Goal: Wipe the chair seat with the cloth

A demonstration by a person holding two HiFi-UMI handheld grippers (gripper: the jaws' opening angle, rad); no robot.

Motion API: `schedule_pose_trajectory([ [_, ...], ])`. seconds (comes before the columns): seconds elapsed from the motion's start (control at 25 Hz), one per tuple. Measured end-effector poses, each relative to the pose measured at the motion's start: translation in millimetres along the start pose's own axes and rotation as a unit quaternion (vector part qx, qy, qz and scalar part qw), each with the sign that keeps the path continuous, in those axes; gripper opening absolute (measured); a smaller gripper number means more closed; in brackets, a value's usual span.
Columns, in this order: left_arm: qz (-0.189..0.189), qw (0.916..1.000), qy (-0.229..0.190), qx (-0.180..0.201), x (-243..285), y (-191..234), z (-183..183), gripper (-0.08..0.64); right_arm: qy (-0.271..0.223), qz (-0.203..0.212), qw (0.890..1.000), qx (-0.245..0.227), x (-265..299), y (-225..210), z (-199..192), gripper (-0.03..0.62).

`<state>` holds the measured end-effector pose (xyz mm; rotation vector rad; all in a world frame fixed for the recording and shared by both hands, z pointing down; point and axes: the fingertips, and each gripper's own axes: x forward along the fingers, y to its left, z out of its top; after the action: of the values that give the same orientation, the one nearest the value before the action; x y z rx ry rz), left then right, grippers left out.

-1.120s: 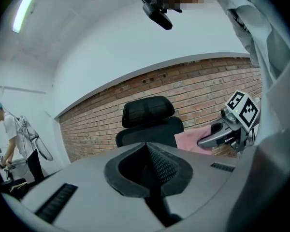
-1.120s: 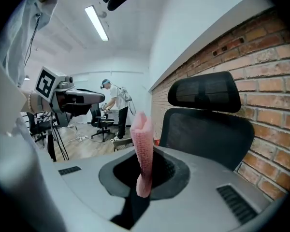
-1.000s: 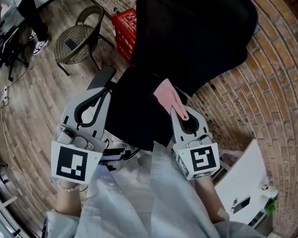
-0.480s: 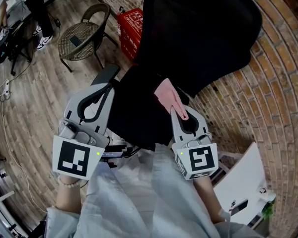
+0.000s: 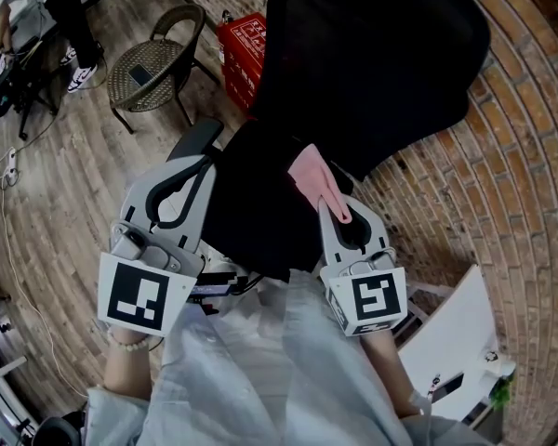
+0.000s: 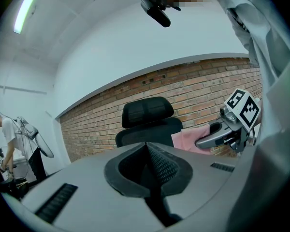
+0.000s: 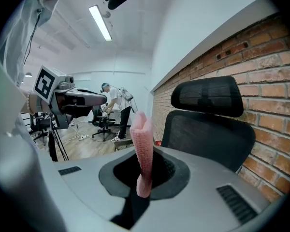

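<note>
Cloth, pink, pinched tight in the right claw over the black chair seat; left claw pressed together, empty.

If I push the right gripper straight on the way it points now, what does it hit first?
Most likely the chair backrest, near its edge. It rises just beyond the right gripper, and the cloth sticking out of the gripper would touch it first. Depth is unclear, so it might slip past.
</note>
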<state>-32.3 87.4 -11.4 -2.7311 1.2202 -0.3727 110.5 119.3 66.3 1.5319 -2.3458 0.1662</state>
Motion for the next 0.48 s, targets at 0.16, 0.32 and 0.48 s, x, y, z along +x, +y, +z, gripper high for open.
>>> schedule_pose_trajectory([
  [0.16,-0.002,1.0000,0.002,0.007,0.3,-2.5,1.5,0.018,0.001,0.004,1.000,0.000,-0.5,0.4,-1.2,0.052],
  [0.32,-0.001,0.9999,0.003,0.015,0.3,-3.4,1.9,0.018,0.001,0.006,1.000,0.001,-0.7,0.4,-3.2,0.052],
  [0.48,0.004,0.9999,0.003,0.010,-1.2,-1.4,2.0,0.018,0.000,0.007,1.000,0.001,-0.4,1.5,-2.5,0.052],
])
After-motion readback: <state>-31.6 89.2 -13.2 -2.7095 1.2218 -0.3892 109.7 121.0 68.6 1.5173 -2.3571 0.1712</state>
